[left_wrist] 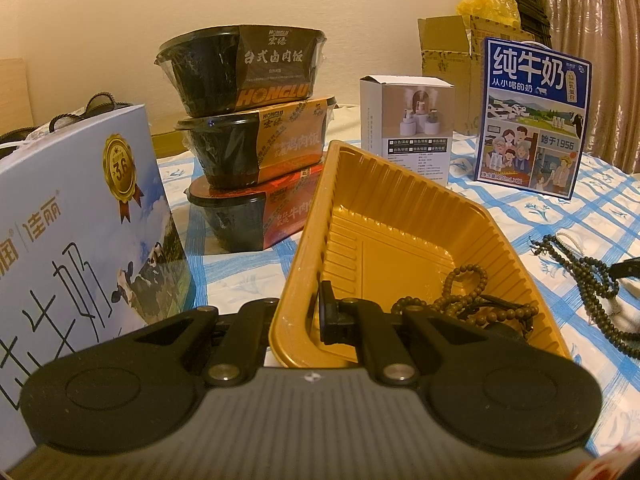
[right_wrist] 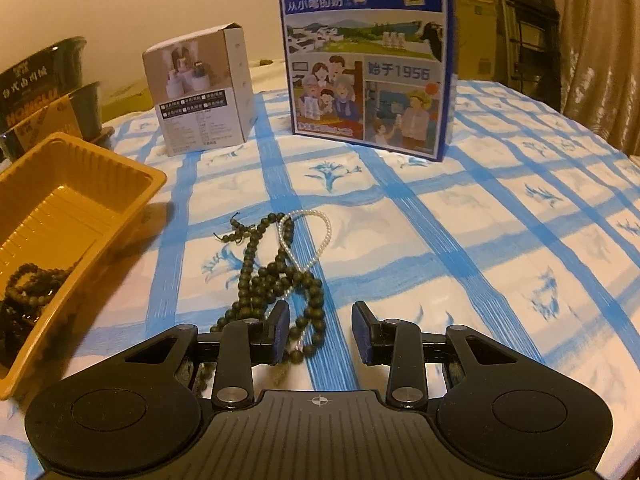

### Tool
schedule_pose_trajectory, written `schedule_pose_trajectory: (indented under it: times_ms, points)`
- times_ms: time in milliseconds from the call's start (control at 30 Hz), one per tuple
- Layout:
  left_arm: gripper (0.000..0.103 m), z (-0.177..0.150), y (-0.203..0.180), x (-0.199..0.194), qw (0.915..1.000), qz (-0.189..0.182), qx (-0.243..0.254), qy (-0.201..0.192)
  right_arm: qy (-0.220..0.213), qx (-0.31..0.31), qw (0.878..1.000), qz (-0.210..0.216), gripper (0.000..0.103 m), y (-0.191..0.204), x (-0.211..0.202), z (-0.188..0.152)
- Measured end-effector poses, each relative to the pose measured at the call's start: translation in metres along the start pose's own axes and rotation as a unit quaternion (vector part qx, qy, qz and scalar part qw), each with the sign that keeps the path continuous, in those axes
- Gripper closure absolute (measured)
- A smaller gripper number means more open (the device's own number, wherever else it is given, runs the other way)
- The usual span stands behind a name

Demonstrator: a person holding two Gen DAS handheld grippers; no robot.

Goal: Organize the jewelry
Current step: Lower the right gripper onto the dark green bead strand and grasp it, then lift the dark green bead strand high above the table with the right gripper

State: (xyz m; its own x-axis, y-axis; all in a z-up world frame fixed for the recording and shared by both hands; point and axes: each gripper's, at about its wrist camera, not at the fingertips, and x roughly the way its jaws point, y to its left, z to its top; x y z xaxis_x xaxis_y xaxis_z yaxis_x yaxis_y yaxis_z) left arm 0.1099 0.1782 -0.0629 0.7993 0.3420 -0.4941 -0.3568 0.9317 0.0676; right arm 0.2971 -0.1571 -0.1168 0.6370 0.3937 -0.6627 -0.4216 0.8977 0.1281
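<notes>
A golden plastic tray point(left_wrist: 404, 196) sits on the checked cloth and holds a brown bead bracelet point(left_wrist: 460, 296). My left gripper point(left_wrist: 304, 320) is shut on the tray's near-left rim, one finger inside and one outside. The tray also shows at the left of the right wrist view point(right_wrist: 92, 168). A dark green bead necklace point(right_wrist: 276, 276) and a small white pearl bracelet point(right_wrist: 320, 236) lie tangled on the cloth right of the tray; they also show in the left wrist view point(left_wrist: 584, 276). My right gripper point(right_wrist: 320, 332) is open and empty, just above the near end of the green beads.
Three stacked instant rice bowls point(left_wrist: 256, 136) stand behind the tray. A pale blue milk carton point(left_wrist: 80, 216) is at the left. A white box point(right_wrist: 200, 92) and a blue milk carton point(right_wrist: 368, 56) stand at the back. Blue-checked cloth point(right_wrist: 500, 240) extends right.
</notes>
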Motion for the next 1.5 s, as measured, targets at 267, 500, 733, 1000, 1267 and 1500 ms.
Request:
schedule_pose_trajectory:
  times_ms: [267, 500, 733, 1000, 1267, 1500]
  points:
    - [0.096, 0.0, 0.0, 0.0, 1.0, 0.0, 0.0, 0.0, 0.016, -0.029, 0.999, -0.007, 0.081, 0.01, 0.024, 0.007]
    - [0.096, 0.0, 0.0, 0.0, 1.0, -0.001, -0.001, 0.0, -0.007, -0.058, 0.998, 0.006, 0.096, 0.023, 0.006, 0.024]
    - [0.096, 0.0, 0.001, 0.0, 1.0, -0.003, -0.003, -0.001, -0.074, -0.107, 0.991, 0.038, 0.096, 0.05, -0.053, 0.075]
    - [0.096, 0.002, 0.0, -0.001, 1.0, -0.007, -0.004, -0.005, -0.141, -0.129, 0.98, 0.053, 0.096, 0.067, -0.126, 0.129]
    - [0.096, 0.002, 0.0, -0.001, 1.0, -0.007, -0.004, -0.005, -0.159, -0.124, 0.979, 0.038, 0.096, 0.06, -0.181, 0.16]
    - [0.096, 0.004, -0.001, -0.001, 1.0, -0.006, -0.002, -0.004, -0.173, -0.13, 0.976, 0.026, 0.096, 0.06, -0.219, 0.171]
